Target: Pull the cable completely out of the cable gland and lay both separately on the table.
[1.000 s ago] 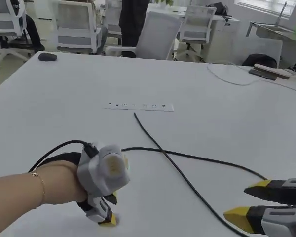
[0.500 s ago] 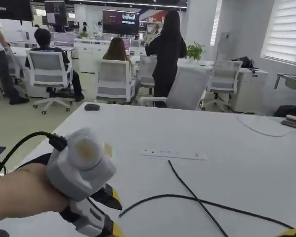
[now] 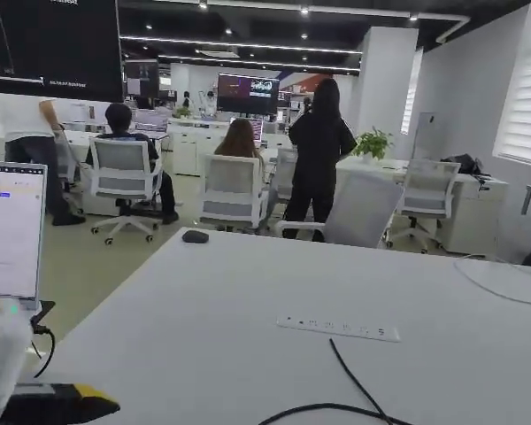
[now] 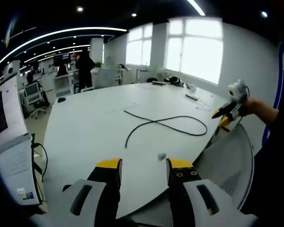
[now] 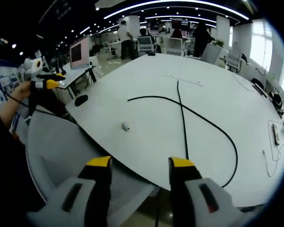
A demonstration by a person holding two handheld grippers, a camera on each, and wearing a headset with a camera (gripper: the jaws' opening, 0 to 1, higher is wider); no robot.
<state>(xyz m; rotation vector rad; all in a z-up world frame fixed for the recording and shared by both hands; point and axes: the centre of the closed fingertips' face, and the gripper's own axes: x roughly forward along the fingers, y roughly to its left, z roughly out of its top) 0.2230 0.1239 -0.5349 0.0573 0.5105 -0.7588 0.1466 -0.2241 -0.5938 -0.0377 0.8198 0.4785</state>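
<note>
The black cable (image 4: pixel 165 124) lies in a crossed loop on the white table (image 4: pixel 85 137), its far end also in the head view (image 3: pixel 350 385). A small grey cable gland (image 4: pixel 162 155) lies apart from it near the table edge, seen too in the right gripper view (image 5: pixel 125 126) beside the cable (image 5: pixel 182 113). My left gripper (image 4: pixel 144 165) is open and empty, drawn back off the table edge. My right gripper (image 5: pixel 140 163) is likewise open and empty, back from the edge. Each shows in the other's view: right gripper (image 4: pixel 229 111), left gripper (image 5: pixel 45 80). The left gripper's yellow tip (image 3: pixel 97 405) pokes in at the lower left.
A white power strip (image 3: pixel 336 328) lies mid-table and a black mouse (image 3: pixel 195 236) at the far edge. A monitor (image 3: pixel 9 230) stands at the left. A mesh chair (image 4: pixel 227 161) sits by the near edge. People and office chairs are beyond the table.
The head camera has tilted up from the table toward the room. The left gripper, low beside the cable a second ago, has lifted and drawn back to the lower left.
</note>
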